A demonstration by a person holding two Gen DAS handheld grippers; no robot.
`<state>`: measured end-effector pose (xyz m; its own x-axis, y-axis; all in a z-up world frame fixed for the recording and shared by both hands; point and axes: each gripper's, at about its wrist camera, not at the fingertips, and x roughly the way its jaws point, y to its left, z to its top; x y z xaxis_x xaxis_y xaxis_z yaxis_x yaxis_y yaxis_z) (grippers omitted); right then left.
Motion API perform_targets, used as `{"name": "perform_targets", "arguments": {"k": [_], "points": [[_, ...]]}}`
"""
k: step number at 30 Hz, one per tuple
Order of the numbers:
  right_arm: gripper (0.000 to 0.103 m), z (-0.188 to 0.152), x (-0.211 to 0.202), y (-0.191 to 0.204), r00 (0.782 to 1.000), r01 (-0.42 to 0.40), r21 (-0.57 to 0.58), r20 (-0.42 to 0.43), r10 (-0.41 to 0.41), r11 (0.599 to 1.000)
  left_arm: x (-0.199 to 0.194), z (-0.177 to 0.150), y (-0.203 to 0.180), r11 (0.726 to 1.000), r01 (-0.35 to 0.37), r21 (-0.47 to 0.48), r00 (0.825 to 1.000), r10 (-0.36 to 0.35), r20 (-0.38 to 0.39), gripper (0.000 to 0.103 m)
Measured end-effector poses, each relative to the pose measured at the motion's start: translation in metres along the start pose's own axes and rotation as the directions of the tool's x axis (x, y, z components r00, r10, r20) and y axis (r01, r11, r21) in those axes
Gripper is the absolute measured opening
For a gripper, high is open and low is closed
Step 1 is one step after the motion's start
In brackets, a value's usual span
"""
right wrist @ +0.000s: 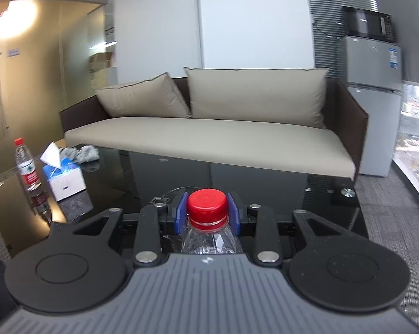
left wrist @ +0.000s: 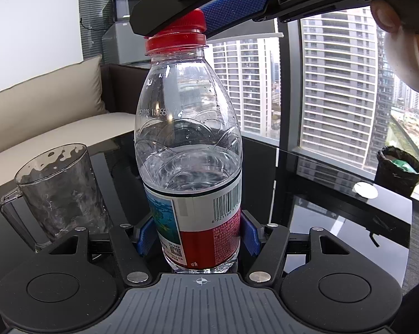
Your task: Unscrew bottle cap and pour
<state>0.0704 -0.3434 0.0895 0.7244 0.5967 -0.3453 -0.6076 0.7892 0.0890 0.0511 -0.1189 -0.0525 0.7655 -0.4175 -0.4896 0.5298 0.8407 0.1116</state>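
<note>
A clear water bottle [left wrist: 188, 150] with a red and white label stands upright on the black glass table [left wrist: 348, 217], about half full. My left gripper [left wrist: 195, 236] is shut on its lower body at the label. Its red cap [left wrist: 185, 26] sits on the neck. My right gripper [right wrist: 207, 212] is shut on the red cap [right wrist: 207, 205], blue pads pressed to both sides; it also shows from above in the left wrist view [left wrist: 192, 16]. An empty clear glass mug [left wrist: 56, 192] stands left of the bottle.
A beige sofa [right wrist: 209, 136] runs behind the table. A second water bottle [right wrist: 26, 164], a tissue box [right wrist: 63, 179] and a grey cloth [right wrist: 84, 153] sit at the table's far left. A black bin [left wrist: 398, 168] stands by the window.
</note>
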Motion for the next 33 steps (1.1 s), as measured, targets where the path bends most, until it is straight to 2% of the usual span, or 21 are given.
{"name": "perform_targets", "arguments": {"k": [6, 10, 13, 14, 15, 18, 21, 33], "points": [[0.033, -0.001, -0.003, -0.025, 0.991, -0.13, -0.014, 0.005, 0.13, 0.991, -0.001, -0.001, -0.001, 1.0, 0.002, 0.007, 1.0, -0.002, 0.005, 0.058], [0.034, -0.003, -0.006, -0.032, 0.989, -0.144, 0.022, 0.023, 0.143, 0.989, -0.001, -0.001, -0.002, 1.0, 0.0, 0.005, 1.0, 0.0, 0.005, 0.058], [0.041, -0.004, -0.008, -0.025, 0.994, -0.104, 0.026, 0.026, 0.104, 0.994, -0.003, -0.001, -0.001, 1.0, -0.001, 0.002, 1.0, 0.001, 0.003, 0.058], [0.048, -0.004, -0.008, -0.021, 0.997, -0.075, 0.035, 0.024, 0.074, 0.997, -0.003, -0.001, -0.002, 1.0, -0.002, 0.002, 1.0, 0.002, 0.003, 0.058], [0.049, -0.003, -0.007, -0.017, 0.999, -0.038, 0.046, 0.021, 0.037, 0.998, -0.003, 0.0, -0.003, 1.0, -0.002, 0.003, 1.0, 0.002, 0.003, 0.058], [0.049, -0.001, -0.009, 0.004, 0.997, 0.072, 0.044, 0.028, -0.074, 0.996, -0.003, 0.0, -0.003, 1.0, -0.003, 0.002, 1.0, 0.003, 0.001, 0.058], [0.049, 0.002, -0.012, 0.013, 0.991, 0.123, 0.067, 0.038, -0.125, 0.99, -0.003, 0.001, -0.003, 1.0, -0.001, 0.001, 1.0, 0.001, 0.0, 0.058], [0.049, 0.001, -0.017, 0.004, 0.994, 0.106, 0.086, 0.023, -0.108, 0.991, -0.002, 0.001, -0.005, 1.0, -0.001, 0.002, 1.0, 0.001, 0.0, 0.058]]}}
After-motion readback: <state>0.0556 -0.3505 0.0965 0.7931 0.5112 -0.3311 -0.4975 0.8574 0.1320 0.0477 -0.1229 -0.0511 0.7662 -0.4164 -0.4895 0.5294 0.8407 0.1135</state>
